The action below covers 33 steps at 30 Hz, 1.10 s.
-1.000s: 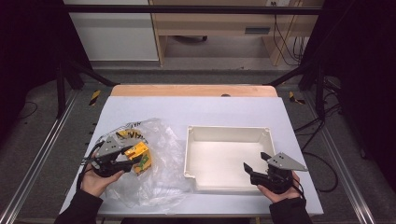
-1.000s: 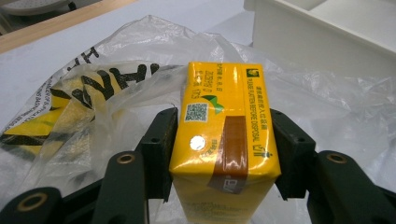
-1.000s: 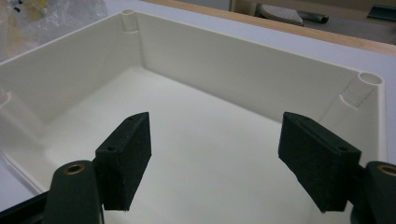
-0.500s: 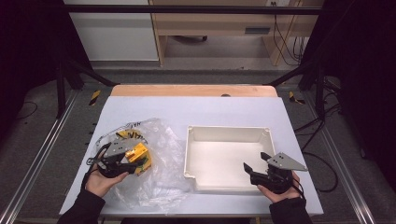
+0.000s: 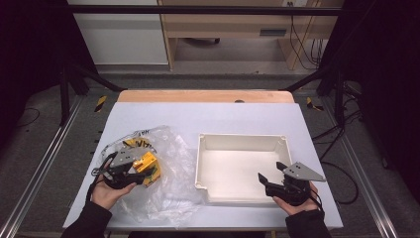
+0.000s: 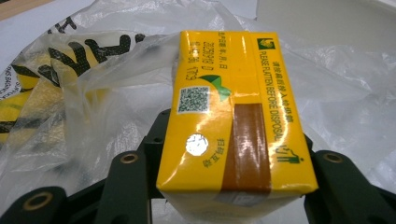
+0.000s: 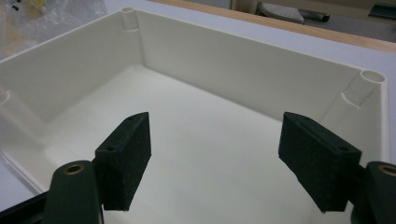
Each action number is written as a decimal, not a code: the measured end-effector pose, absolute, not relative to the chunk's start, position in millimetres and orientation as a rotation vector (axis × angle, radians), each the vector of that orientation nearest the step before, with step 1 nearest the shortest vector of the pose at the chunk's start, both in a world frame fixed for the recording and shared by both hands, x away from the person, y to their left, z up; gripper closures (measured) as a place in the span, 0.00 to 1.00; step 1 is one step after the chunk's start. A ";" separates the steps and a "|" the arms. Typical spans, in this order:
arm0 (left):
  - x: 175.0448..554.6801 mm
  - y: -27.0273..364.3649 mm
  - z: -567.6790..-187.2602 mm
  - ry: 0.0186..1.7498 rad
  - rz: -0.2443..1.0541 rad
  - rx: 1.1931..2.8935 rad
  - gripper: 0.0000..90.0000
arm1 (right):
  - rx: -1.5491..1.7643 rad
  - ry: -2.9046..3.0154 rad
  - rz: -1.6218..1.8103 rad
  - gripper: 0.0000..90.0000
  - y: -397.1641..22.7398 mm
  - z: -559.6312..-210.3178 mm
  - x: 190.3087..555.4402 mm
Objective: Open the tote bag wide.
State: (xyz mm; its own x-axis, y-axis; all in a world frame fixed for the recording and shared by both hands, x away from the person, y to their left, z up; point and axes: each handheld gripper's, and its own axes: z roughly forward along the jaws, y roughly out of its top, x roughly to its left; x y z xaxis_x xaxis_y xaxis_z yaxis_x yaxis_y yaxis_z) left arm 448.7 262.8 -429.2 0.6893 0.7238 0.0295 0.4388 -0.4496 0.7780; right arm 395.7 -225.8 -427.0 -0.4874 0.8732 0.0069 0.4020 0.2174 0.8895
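Observation:
A yellow drink carton point(image 6: 233, 116) with green print and a brown stripe lies between the jaws of my left gripper point(image 6: 229, 196). The jaws have just been closing and now press its two sides. In the high view the carton point(image 5: 147, 162) and left gripper point(image 5: 141, 173) sit on a crumpled clear plastic bag point(image 5: 168, 168) at the table's left. A white rectangular tray point(image 5: 237, 137) stands to the right of the bag. My right gripper point(image 5: 265, 179) hovers open at its near right corner. Between the right gripper's point(image 7: 215, 158) pads is only the tray's bare floor.
The bag point(image 6: 84, 84) carries black and yellow print and spreads around the carton. The tray's walls point(image 7: 233, 60) have round posts in the corners. A wooden strip point(image 5: 205, 96) edges the far side of the white table, with metal rails on both sides.
The left jaws have drawn in slightly on the yellow carton. Both hands and the tray stay where they were.

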 end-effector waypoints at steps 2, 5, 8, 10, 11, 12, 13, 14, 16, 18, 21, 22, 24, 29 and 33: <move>447.4 263.3 -427.0 0.887 0.460 2.109 0.56 | 1.174 1.991 1.220 0.28 -225.6 -427.2 395.7; 444.6 264.1 -420.0 0.883 0.481 2.089 0.56 | 1.172 1.990 1.220 0.28 -225.7 -427.3 396.0; 443.0 265.0 -416.2 0.879 0.486 2.075 0.56 | 1.175 1.989 1.220 0.28 -225.7 -427.2 395.9; 441.2 266.0 -412.4 0.878 0.488 2.066 0.56 | 1.173 1.990 1.219 0.28 -226.1 -427.4 396.0; 439.6 267.0 -408.3 0.878 0.496 2.059 0.56 | 1.175 1.986 1.221 0.28 -226.1 -427.4 396.2; 439.6 267.0 -408.3 0.878 0.496 2.059 0.56 | 1.175 1.986 1.221 0.28 -226.1 -427.4 396.2; 439.1 267.6 -406.3 0.878 0.497 2.051 0.56 | 1.175 1.987 1.221 0.28 -226.1 -427.3 396.2; 438.5 268.3 -404.0 0.880 0.498 2.046 0.56 | 1.176 1.987 1.221 0.28 -226.0 -427.1 396.0; 436.7 269.7 -399.8 0.886 0.500 2.028 0.56 | 1.179 1.986 1.222 0.28 -226.4 -426.8 395.8; 434.6 271.2 -395.5 0.890 0.504 2.013 0.56 | 1.179 1.984 1.223 0.28 -226.9 -427.1 395.9; 430.3 273.5 -385.9 0.887 0.518 1.988 0.56 | 1.181 1.983 1.220 0.28 -226.4 -426.6 395.7; 430.3 273.5 -385.9 0.887 0.518 1.988 0.56 | 1.177 1.982 1.221 0.28 -226.4 -426.5 395.9; 428.2 274.3 -381.0 0.882 0.518 1.981 0.56 | 1.175 1.981 1.221 0.28 -226.5 -426.5 396.1; 422.5 274.1 -370.9 0.872 0.526 1.963 0.56 | 1.182 1.982 1.221 0.27 -226.5 -426.6 395.7; 417.5 273.3 -362.8 0.857 0.531 1.947 0.56 | 1.177 1.977 1.225 0.25 -227.1 -426.1 395.8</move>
State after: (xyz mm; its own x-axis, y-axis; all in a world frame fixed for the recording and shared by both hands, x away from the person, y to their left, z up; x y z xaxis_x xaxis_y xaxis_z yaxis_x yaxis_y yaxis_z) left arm 417.5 273.3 -362.8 0.6656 0.7459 0.0225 0.3524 -0.3408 0.8716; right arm 395.8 -227.1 -426.1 -0.4810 0.8767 0.0082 0.3980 0.2100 0.8930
